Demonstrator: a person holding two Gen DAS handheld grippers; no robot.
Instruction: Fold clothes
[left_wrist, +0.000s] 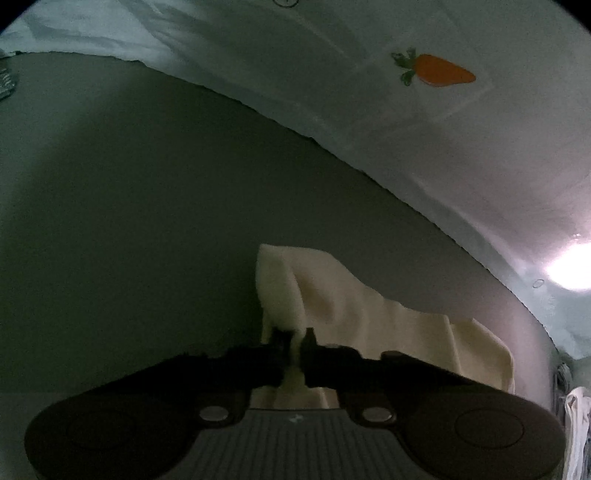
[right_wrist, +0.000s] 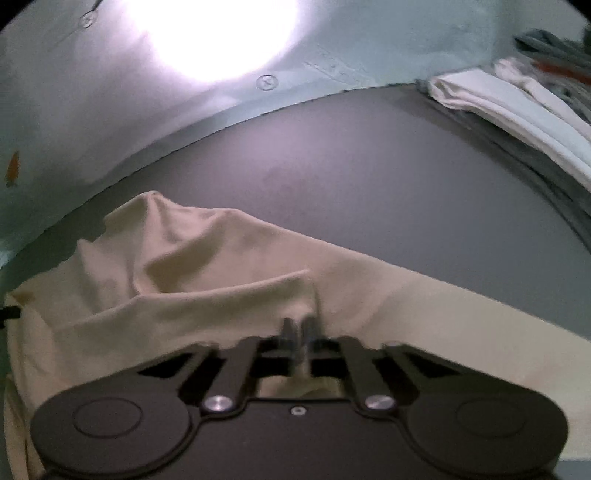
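A cream-coloured garment (left_wrist: 354, 306) lies partly on a dark grey table (left_wrist: 147, 221). My left gripper (left_wrist: 295, 341) is shut on an edge of it, and the cloth stands up in a fold just past the fingers. In the right wrist view the same garment (right_wrist: 207, 273) spreads wrinkled across the near part of the table (right_wrist: 369, 177). My right gripper (right_wrist: 300, 332) is shut on a raised fold of it.
A pale mint cloth with an orange carrot print (left_wrist: 439, 70) covers the surface beyond the table's far edge. A stack of folded white and grey clothes (right_wrist: 524, 110) lies at the far right. A bright light glare (right_wrist: 221, 33) shows above.
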